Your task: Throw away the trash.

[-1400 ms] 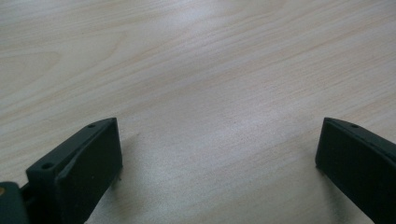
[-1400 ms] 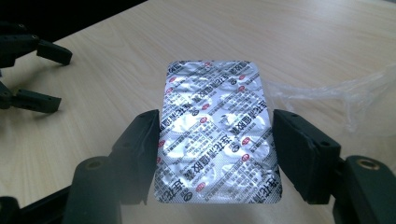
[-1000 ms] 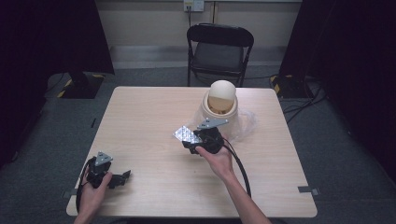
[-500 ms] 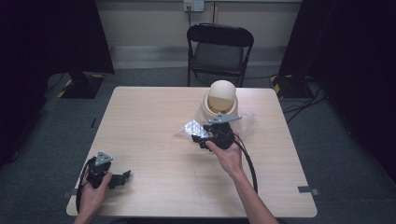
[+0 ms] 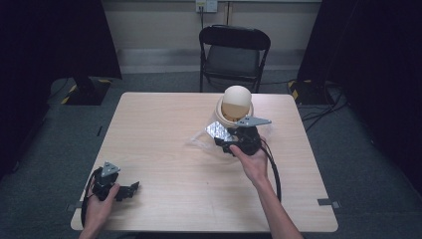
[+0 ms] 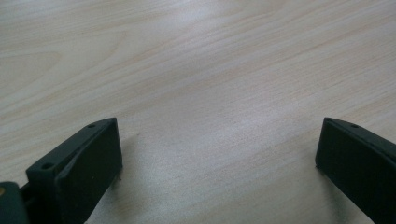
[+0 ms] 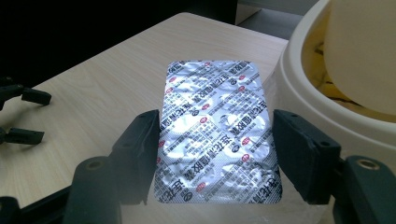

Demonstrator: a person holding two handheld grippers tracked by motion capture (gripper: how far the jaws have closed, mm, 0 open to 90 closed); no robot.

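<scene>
A silver foil blister pack (image 7: pixel 217 135) printed with red and black text stands between the jaws of my right gripper (image 7: pixel 217 144), which is shut on its two long edges. In the high view that gripper (image 5: pixel 226 141) holds the blister pack (image 5: pixel 217 131) slightly above the table, just in front and left of a cream round container (image 5: pixel 235 107) with a domed top. The container's rim (image 7: pixel 299 88) is close on the right of the pack. My left gripper (image 5: pixel 127 189) rests on the table near the front left corner, open, its jaws (image 6: pixel 217 154) wide apart over bare wood.
A crumpled clear plastic bag (image 5: pixel 199 143) lies on the light wooden table (image 5: pixel 159 124) left of the right gripper. A black folding chair (image 5: pixel 234 50) stands behind the far edge. Cables trail from both grippers toward the person.
My right gripper has carried the blister pack away from the person and to the right, up close to the cream container. The left gripper has stayed put.
</scene>
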